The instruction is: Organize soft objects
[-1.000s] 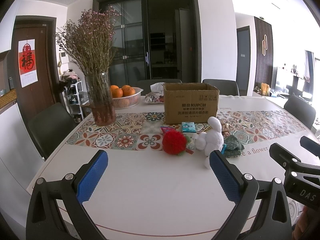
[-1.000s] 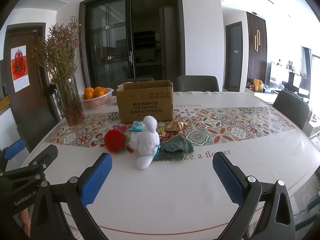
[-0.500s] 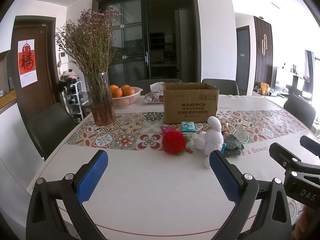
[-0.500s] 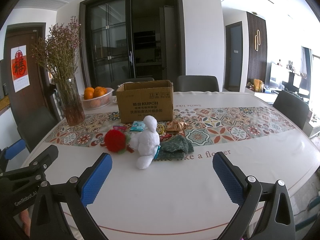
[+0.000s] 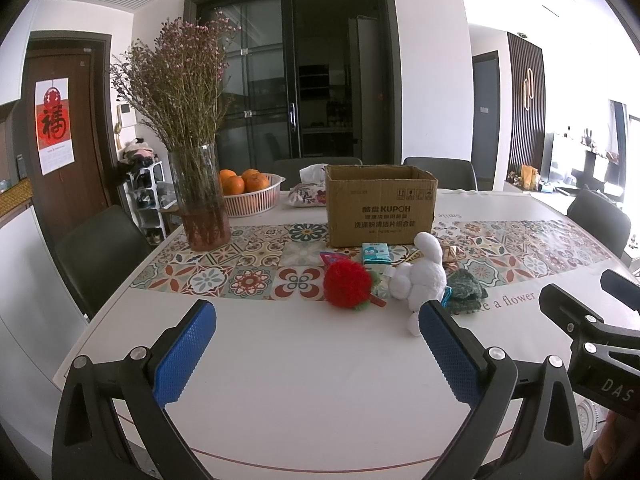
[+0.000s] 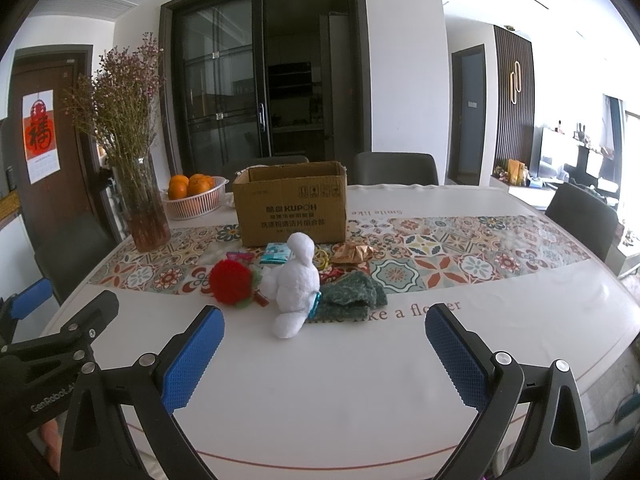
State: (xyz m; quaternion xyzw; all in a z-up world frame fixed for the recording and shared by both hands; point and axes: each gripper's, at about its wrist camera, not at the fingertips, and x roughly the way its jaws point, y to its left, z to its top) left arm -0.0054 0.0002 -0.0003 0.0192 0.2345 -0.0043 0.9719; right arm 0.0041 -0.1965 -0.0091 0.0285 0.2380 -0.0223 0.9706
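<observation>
**Both grippers spread above the bench, soft toys in a cluster ahead**

Nearest the cameras, the left gripper [image 5: 316,340] and the right gripper [image 6: 324,344] hover over the bare white bench [image 6: 360,380], each with its two blue-padded jaws wide apart and holding nothing. The left tool's body reads "GenRobot" in the right wrist view; the right one's shows "DAS".

Beyond them lies the cluster: one fluffy red pom-pom ball [image 6: 231,283], one white plush rabbit [image 6: 295,284] touching it, and one dark green knitted cloth [image 6: 352,298] against the rabbit's other side, covering part of the printed words "like a flower". Behind these sit small packets, a teal one [image 5: 375,252] among them, on the patterned tile runner.

Farther back stands one open brown cardboard box [image 6: 291,203] printed "KUPOH" with Chinese lines beneath. To its left are one glass vase of dried flowers [image 5: 200,200] and one white basket of oranges [image 5: 250,196]. A red calligraphy poster [image 5: 54,124] hangs on the door.
</observation>
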